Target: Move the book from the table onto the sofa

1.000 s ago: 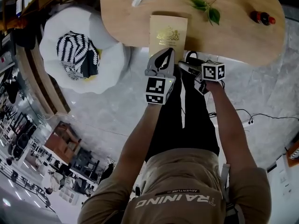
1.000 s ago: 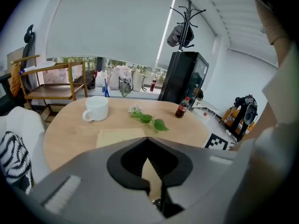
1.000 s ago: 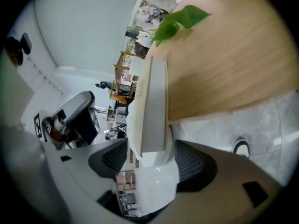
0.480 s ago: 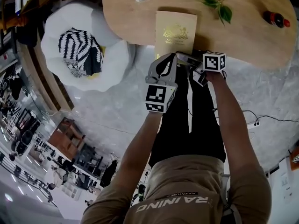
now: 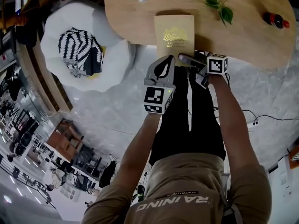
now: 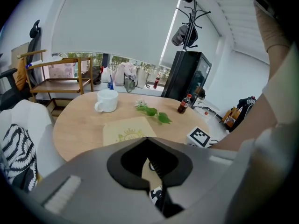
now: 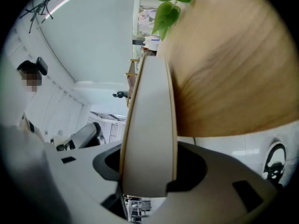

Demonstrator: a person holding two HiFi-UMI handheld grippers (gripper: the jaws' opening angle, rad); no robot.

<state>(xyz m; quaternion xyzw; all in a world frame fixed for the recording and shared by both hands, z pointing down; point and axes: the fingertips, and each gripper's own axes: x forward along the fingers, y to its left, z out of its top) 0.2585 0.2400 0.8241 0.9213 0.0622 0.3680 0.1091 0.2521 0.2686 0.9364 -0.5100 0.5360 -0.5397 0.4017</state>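
Tan gold-crested book (image 5: 174, 31) on wooden table (image 5: 252, 36), right tool (image 5: 184, 59) just closed onto its near edge, left tool (image 5: 164, 62) clenched empty.

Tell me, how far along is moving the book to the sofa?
Done: nothing yet; the tan gold-printed book lies on the wooden table. In hand: the right claw has just been closing on its edge. Left: lifting it onto the white sofa.

Your right gripper (image 5: 188, 59) has the near edge of the book (image 5: 174, 34) between its jaws, which have just been closing. The book lies on the table (image 5: 252, 41). Beyond those jaws, find the mug (image 6: 107, 100) to the left, the leaf sprig (image 5: 216, 3) to the right and the bottle (image 5: 275, 20) farther right. Your left gripper (image 5: 167, 59) sits just left of them. The sofa (image 5: 114, 55), with a cushion (image 5: 79, 52) on it, lies left of that.
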